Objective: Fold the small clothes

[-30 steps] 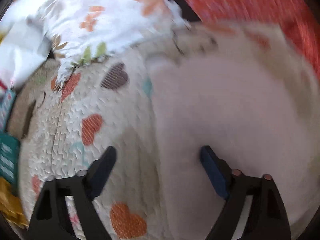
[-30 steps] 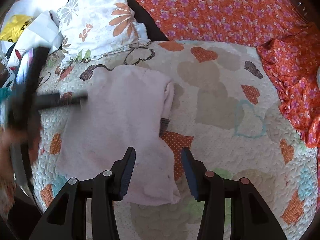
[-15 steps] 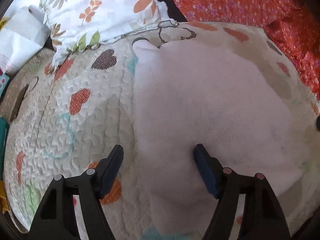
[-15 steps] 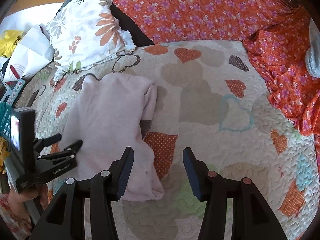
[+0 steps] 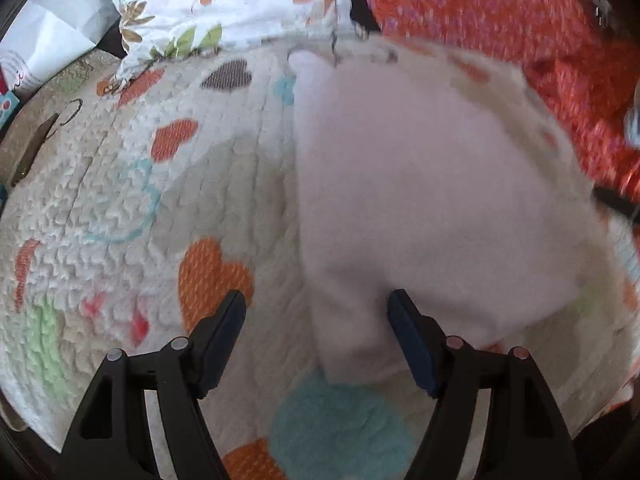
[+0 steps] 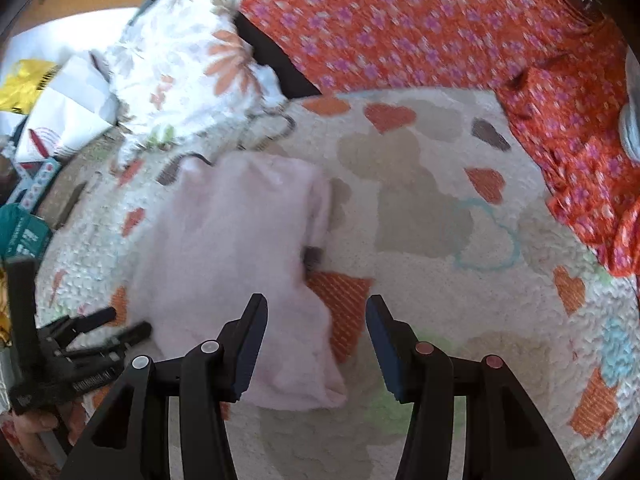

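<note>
Currently, left to right:
left clutter: white paper (image 6: 68, 108) and a yellow bag (image 6: 20, 84) at the far left edge, a teal box (image 6: 20, 234) nearer.
left gripper (image 5: 316, 328): jaws apart, having just narrowed a bit; the near left edge of the garment lies between the fingers, pads not pressing on it. Seen from the right wrist it sits low at the left (image 6: 116, 326), fingers at the garment's near left edge.
floral pillow (image 6: 180, 64): far left, white with orange flowers, on the quilt's far edge.
pink garment (image 6: 236, 260): pale pink, flat on the quilt, left of centre; right edge folded over itself.
quilt (image 6: 420, 208): cream with hearts, under everything.
right gripper (image 6: 316, 332): jaws apart, nothing gripped; hovers over the garment's near right corner and an orange heart patch (image 6: 344, 300).
orange floral fabric (image 6: 400, 20): far side and right edge of the quilt.
</note>
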Demonstrator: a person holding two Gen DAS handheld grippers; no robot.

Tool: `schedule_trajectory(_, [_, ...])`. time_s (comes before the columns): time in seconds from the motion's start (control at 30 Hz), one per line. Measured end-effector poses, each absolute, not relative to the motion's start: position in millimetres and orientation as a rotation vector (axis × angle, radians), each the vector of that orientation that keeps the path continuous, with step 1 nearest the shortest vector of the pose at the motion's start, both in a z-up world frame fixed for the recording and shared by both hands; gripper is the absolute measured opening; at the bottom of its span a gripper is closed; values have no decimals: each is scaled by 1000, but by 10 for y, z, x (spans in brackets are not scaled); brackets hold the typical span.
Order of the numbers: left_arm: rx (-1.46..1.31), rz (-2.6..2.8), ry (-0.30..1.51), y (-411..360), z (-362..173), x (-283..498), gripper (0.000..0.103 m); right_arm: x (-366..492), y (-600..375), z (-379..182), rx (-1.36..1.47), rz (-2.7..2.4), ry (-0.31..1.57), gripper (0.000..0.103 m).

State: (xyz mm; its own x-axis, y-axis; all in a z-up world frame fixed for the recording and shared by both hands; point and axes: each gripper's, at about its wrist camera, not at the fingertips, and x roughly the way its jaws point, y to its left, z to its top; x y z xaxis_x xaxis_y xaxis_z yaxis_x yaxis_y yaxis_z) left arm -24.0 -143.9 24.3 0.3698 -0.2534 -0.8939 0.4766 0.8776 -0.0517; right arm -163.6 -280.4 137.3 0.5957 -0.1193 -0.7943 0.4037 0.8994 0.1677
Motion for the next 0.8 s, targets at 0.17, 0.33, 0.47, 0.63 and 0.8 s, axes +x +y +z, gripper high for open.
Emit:
schedule_trajectory(0.17, [89, -505, 1157, -1213, 179, -177, 78, -1443, -2543, 1267, 298, -244, 926, 55])
schedule_trajectory(0.33, [129, -513, 1151, -1109, 181, -183, 81, -1309, -2406, 875, 184, -278, 1093, 55])
schedule_trajectory(0.47, [114, -543, 1183, -1014, 156, -172, 81, -1306, -2529, 610, 165, -316, 1194, 69])
schedule_trajectory(0.63, [128, -536, 1216, -887, 89, -209, 84, -1332, -2743, 552, 298, -302, 1230, 74])
schedule_trajectory(0.8, [149, -503, 1144, -769, 169, -294, 84, -1331, -2763, 659, 299, -311, 1218, 75])
